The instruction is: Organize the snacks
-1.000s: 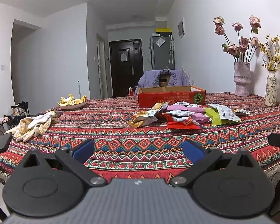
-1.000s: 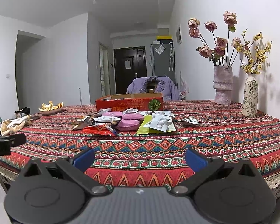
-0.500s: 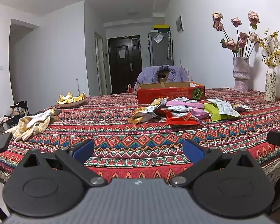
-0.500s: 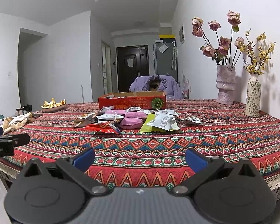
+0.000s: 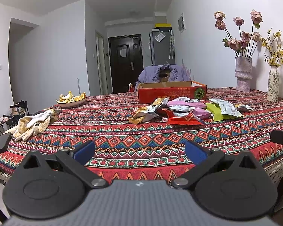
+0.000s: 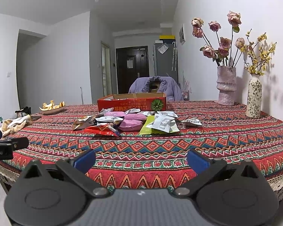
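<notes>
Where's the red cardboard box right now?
In both wrist views the red cardboard box sits mid-table on the patterned tablecloth, just behind the pile of snack packets, left of the pink vase.

You see a counter cloth (image 5: 122, 131) with red, blue, green and orange zigzags and diamonds. The box (image 5: 171, 93) in the middle of the frame is red with a green round picture. The snack packets (image 6: 130, 122) are pink, red, bright green, white and gold. At the left, the gloves (image 5: 32, 124) are cream and yellow. At the right, one vase (image 6: 226, 86) is pale pink; the other vase (image 6: 254, 98) is white with leafy prints. Each gripper has blue pads (image 5: 84, 151).
</notes>
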Motion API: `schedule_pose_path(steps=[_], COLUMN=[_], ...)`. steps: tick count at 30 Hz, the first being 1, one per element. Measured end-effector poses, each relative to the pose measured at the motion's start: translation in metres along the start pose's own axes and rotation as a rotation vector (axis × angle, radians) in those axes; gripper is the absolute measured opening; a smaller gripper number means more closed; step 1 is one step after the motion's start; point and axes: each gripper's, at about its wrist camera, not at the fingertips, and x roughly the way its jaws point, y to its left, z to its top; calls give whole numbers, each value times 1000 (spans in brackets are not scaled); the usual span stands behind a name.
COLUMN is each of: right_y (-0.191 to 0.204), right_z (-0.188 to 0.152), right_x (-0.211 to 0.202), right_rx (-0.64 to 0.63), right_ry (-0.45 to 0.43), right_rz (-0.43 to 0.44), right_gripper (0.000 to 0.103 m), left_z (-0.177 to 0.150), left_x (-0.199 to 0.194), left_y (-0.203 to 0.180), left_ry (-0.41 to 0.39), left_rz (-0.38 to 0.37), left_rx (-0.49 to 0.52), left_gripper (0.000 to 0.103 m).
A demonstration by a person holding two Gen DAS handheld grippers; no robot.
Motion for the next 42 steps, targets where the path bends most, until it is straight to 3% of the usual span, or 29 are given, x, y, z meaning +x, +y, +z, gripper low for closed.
schedule_pose_path(steps=[24,31,42], right_y=[-2,-8,-21], right_z=[-1,1,45], right_x=[7,33,94], right_rx=[12,24,32], right_ry=[3,50,82], right_rz=[11,21,9], right_gripper=[103,103,103], left_z=[3,10,51], left_x=[1,23,87], left_y=[-1,-1,-12], left_ry=[0,50,89], left_rz=[17,18,-24], left_rx=[14,-4,28], left_gripper=[103,103,103])
